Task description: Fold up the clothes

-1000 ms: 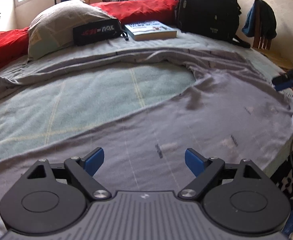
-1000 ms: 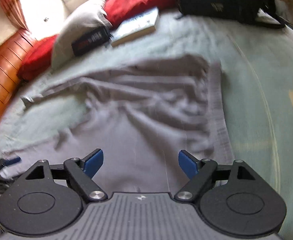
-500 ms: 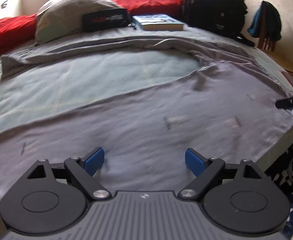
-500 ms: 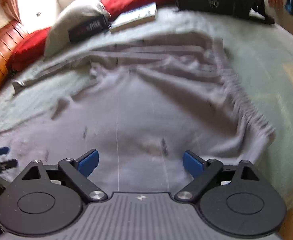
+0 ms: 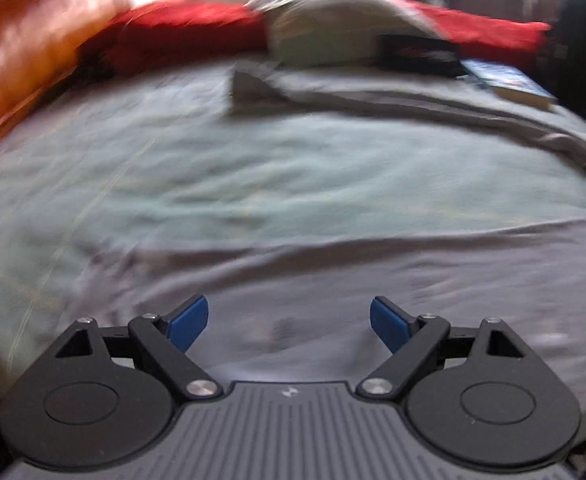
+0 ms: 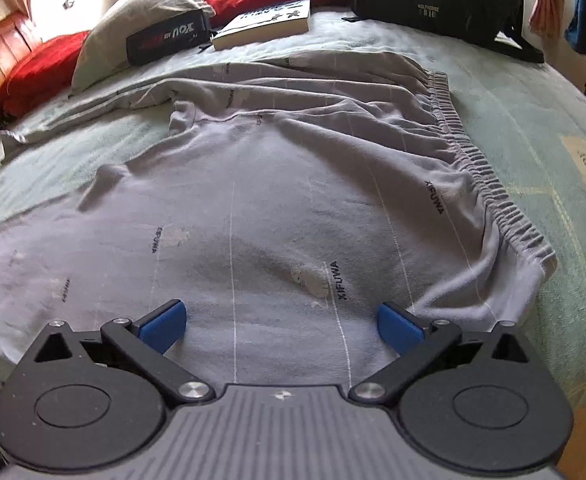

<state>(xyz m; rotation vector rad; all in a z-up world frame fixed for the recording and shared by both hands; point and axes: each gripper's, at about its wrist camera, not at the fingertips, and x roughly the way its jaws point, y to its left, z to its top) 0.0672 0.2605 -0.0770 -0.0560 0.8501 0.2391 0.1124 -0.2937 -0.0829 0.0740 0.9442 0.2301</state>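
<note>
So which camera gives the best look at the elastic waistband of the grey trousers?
The right wrist view: the gathered waistband runs sharp and unblocked down the right side of the grey trousers. The left wrist view is motion-blurred and shows only trouser legs, no waistband.

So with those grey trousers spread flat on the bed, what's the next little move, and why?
Probably lower the right gripper onto the near edge of the trousers and pinch it. Its fingers have just been opening, nothing is between them, and the cloth lies right under them, unfolded, with the waistband to the right. The left gripper is open and empty too.
</note>
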